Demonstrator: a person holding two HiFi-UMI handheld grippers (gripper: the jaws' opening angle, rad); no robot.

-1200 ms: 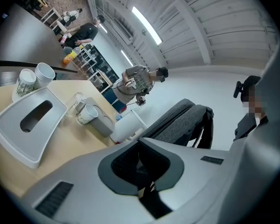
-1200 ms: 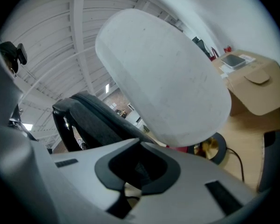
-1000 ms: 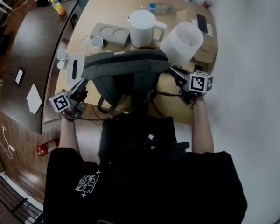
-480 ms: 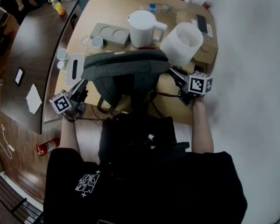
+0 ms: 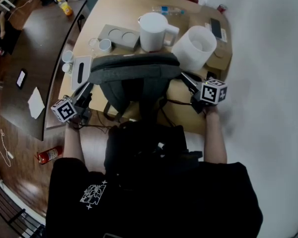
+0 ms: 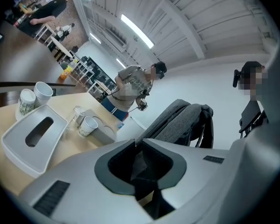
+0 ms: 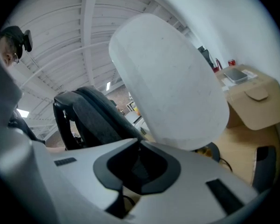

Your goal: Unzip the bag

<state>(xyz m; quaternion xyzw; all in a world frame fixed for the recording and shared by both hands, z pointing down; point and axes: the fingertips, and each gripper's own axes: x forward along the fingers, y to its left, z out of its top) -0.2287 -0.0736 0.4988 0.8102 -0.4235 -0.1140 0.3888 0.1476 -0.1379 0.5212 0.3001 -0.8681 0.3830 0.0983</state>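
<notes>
Both sets of jaws are sitting clenched on nothing; left gripper (image 5: pixel 85 89) and right gripper (image 5: pixel 185 77) are flanking the bag (image 5: pixel 134 76), standing upright at the surface's (image 5: pixel 119 9) near edge, probably lining up to brace and unzip it.

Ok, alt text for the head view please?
A grey bag stands on a tan table, the left gripper at its left side and the right gripper at its right. A white jug and white bucket stand behind it.

Both arms reach forward, the left gripper (image 5: pixel 86 89) and right gripper (image 5: pixel 184 77) each with 2 jaws pressed together.
</notes>
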